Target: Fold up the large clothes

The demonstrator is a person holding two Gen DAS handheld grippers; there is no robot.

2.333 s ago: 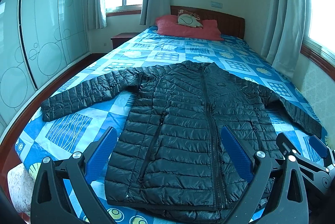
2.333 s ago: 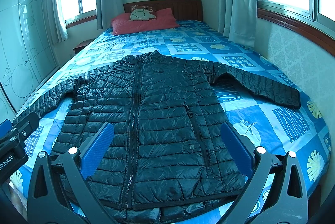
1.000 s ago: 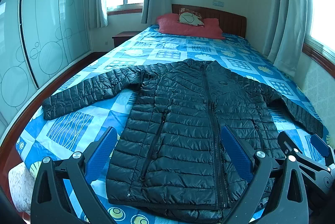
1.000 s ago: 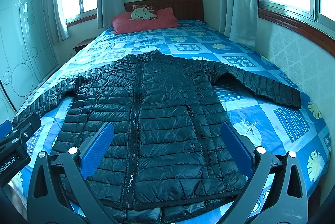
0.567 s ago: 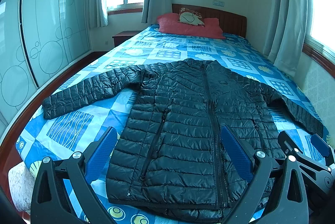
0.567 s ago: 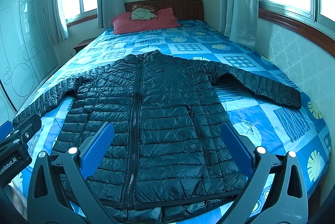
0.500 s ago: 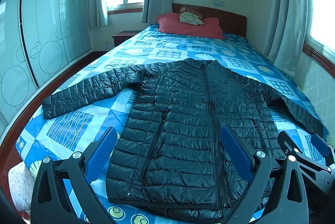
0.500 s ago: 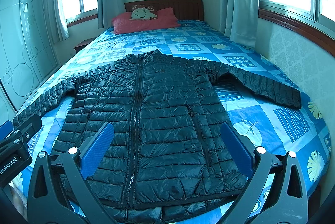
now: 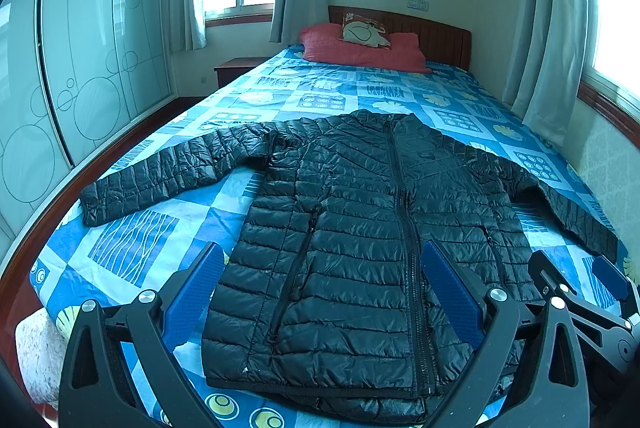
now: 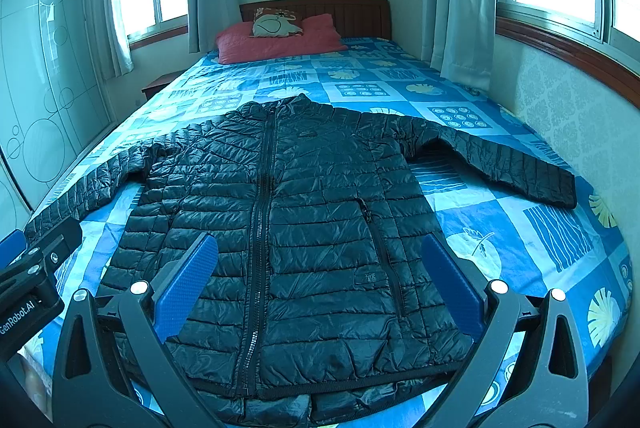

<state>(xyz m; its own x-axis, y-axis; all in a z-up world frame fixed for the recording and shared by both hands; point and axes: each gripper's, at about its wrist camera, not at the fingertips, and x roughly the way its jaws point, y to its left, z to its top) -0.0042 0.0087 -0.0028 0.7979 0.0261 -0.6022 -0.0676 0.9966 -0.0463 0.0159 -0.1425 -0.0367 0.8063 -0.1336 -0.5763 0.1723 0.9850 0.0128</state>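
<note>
On the bed [image 9: 224, 236], whose blue patterned cover fills most of both views, a black quilted jacket [image 9: 360, 228] lies flat, front up and zipped, its collar toward the red pillow [image 9: 360, 46] and its hem near the foot edge. Both sleeves are spread out to the sides; the left sleeve [image 9: 168, 172] ends near the bed's side edge. The left gripper [image 9: 320, 292] and the right gripper [image 10: 320, 276] hang above the hem, both spread wide and holding nothing. Nothing is folded yet. The shell looks slick and puffy, so a shallow pinch could probably slip off, and trapped air may make a fold spring back. The hem lies close to the edge and could slide off if tugged.
</note>
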